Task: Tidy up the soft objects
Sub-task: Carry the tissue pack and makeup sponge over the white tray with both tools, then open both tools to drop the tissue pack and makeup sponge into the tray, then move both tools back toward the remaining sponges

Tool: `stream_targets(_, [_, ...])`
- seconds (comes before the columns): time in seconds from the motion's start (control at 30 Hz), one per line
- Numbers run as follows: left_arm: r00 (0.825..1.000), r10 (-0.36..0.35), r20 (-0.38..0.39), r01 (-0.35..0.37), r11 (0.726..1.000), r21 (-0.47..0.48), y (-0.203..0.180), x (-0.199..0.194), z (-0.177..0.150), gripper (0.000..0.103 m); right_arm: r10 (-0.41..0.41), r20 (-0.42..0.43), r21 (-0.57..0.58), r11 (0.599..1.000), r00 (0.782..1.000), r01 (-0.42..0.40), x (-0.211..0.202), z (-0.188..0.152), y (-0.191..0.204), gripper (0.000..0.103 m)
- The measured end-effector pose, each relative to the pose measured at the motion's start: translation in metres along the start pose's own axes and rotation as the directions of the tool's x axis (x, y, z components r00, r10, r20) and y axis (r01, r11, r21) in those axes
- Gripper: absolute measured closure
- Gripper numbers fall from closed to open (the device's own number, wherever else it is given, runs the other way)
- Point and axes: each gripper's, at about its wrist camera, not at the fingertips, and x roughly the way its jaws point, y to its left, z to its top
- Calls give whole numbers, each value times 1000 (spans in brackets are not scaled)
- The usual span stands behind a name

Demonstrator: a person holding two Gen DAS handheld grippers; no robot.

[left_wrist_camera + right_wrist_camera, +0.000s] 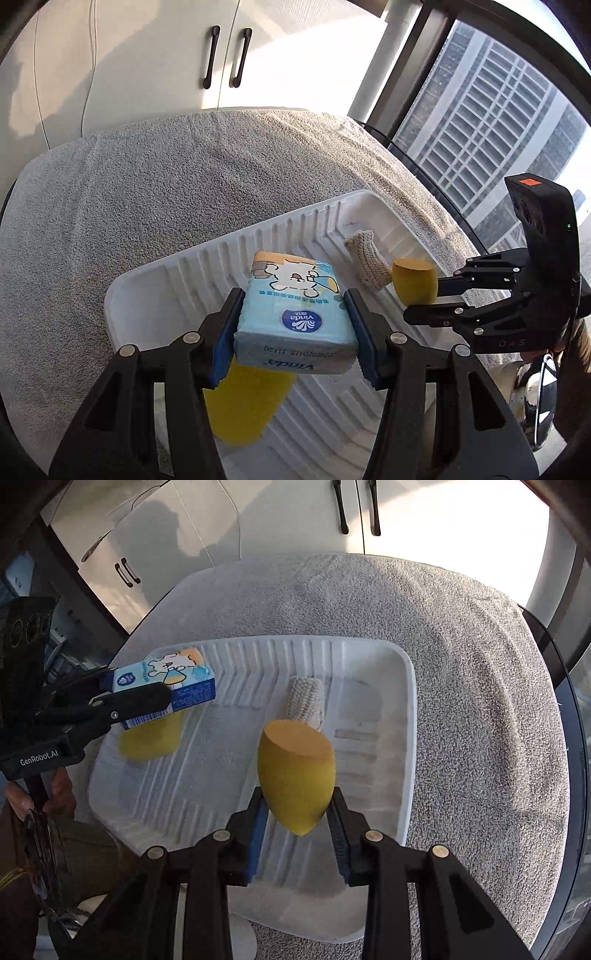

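My left gripper point(293, 332) is shut on a light blue Vinda tissue pack point(295, 314) and holds it above the left part of the white ribbed tray point(155, 291). It shows at the left of the right wrist view point(147, 698), with the pack point(166, 683). My right gripper point(297, 819) is shut on a yellow egg-shaped sponge point(295, 775) above the tray point(410, 701); it shows in the left wrist view point(424, 295) with the sponge point(413, 282). A beige knitted roll point(306, 701) lies in the tray. A flat yellow sponge point(151, 738) lies in the tray under the pack.
The tray sits on a grey towel point(480, 664) covering a round table. White cabinets point(221, 55) stand behind it. A window point(498, 110) is at the right. The person's hand point(55, 790) holds the left gripper.
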Motion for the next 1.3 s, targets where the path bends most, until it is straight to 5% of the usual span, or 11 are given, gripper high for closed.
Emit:
stream_targets(0.4, [994, 79, -74, -68, 987, 145, -27, 22, -8, 49, 20, -41, 34, 999, 999, -18, 11, -1, 4, 65])
stream_targets(0.53, [993, 78, -89, -65, 988, 137, -27, 27, -5, 49, 37, -43, 43, 998, 998, -35, 7, -1, 5, 49])
stream_targets(0.7, [995, 100, 2, -100, 988, 116, -23, 5, -3, 48, 47, -21, 49, 998, 999, -46, -4, -3, 7, 44])
stream_targets(0.9, [976, 155, 155, -165, 985, 55, -13, -27, 0, 40, 61, 25, 86, 994, 998, -63, -17, -7, -1, 41])
stream_targets(0.97, [950, 242, 195, -254, 966, 39, -13, -34, -1, 33, 64, 49, 95, 993, 997, -69, -21, -9, -3, 41])
stream_targets(1.1, [828, 514, 225, -528, 849, 3, -9, -42, -3, 29, 37, 124, 95, 994, 992, -49, -36, -16, -8, 34])
stream_targets(1.2, [774, 568, 280, -578, 814, -54, -3, -63, -14, 29, -16, 186, 84, 996, 982, 0, -50, -23, -11, 29])
stream_targets(1.3, [693, 629, 354, -628, 767, -134, -4, -90, -28, 29, -51, 239, 125, 992, 970, 21, -68, -35, -23, 21])
